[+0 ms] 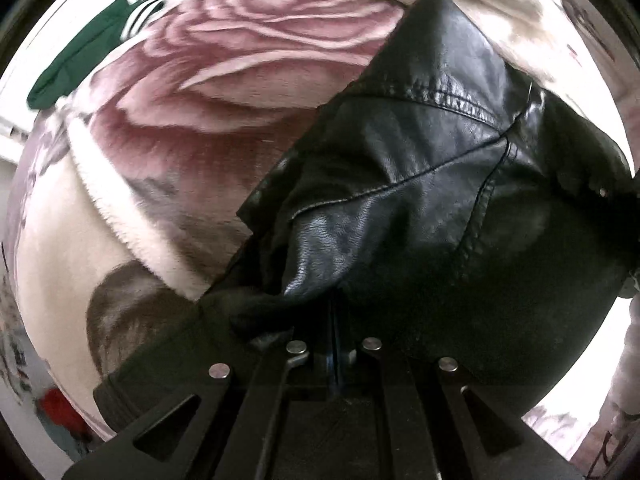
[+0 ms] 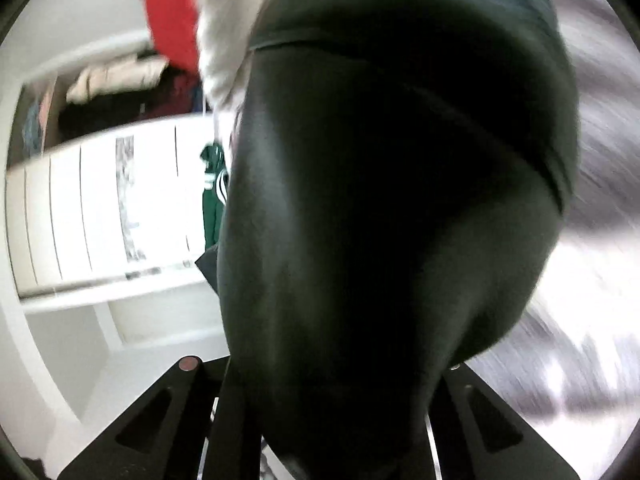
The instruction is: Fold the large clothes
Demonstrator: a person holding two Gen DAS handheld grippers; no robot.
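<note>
Here, both claws carry a black leather jacket above a rose-print blanket.

The left claw [image 1: 336, 320] is clenched on a bunched fold of the black leather jacket [image 1: 420, 184], which drapes up and to the right over the pink rose blanket [image 1: 240, 72]. The right claw [image 2: 332, 408] is buried under the jacket [image 2: 380, 200]; whether it is clenched cannot be told. A green striped garment [image 1: 92, 48] lies at the blanket's far edge. White drawers [image 2: 108, 208] and a red garment [image 2: 172, 12] show, blurred, in the right wrist view.
</note>
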